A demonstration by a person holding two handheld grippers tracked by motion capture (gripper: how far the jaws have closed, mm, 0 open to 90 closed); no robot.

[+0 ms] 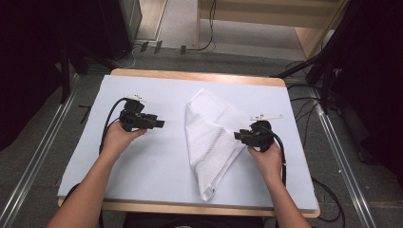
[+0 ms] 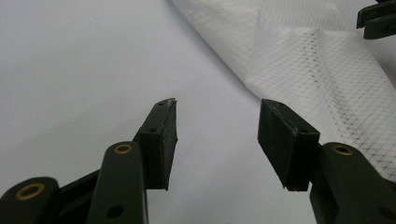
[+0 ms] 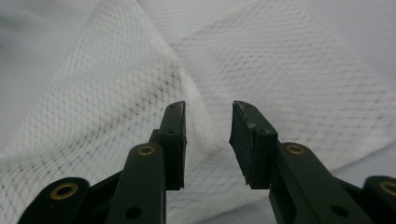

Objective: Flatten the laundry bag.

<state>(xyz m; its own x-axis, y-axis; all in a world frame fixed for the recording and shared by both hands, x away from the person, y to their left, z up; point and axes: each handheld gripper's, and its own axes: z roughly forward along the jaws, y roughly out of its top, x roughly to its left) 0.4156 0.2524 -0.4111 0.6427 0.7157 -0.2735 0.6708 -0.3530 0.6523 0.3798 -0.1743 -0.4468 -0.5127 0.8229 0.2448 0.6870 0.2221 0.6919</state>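
Observation:
A white mesh cloth point(image 1: 210, 137) lies folded into a rough triangle in the middle of the white table cover, its point toward the near edge. My left gripper point(image 1: 160, 124) is held left of the cloth, above bare cover, with its jaws open and empty point(image 2: 217, 109); the cloth point(image 2: 308, 65) lies beyond them to the right. My right gripper point(image 1: 236, 136) sits at the cloth's right edge, open, its jaws point(image 3: 208, 109) hovering just over a folded layer of the mesh cloth point(image 3: 280, 60) with nothing pinched between them.
The white cover point(image 1: 157, 161) spreads over a wooden table point(image 1: 199, 76). A small white tag point(image 1: 267, 117) lies by the right gripper and another tag point(image 1: 137, 98) by the left. Cables trail off both sides. Black stands and floor rails flank the table.

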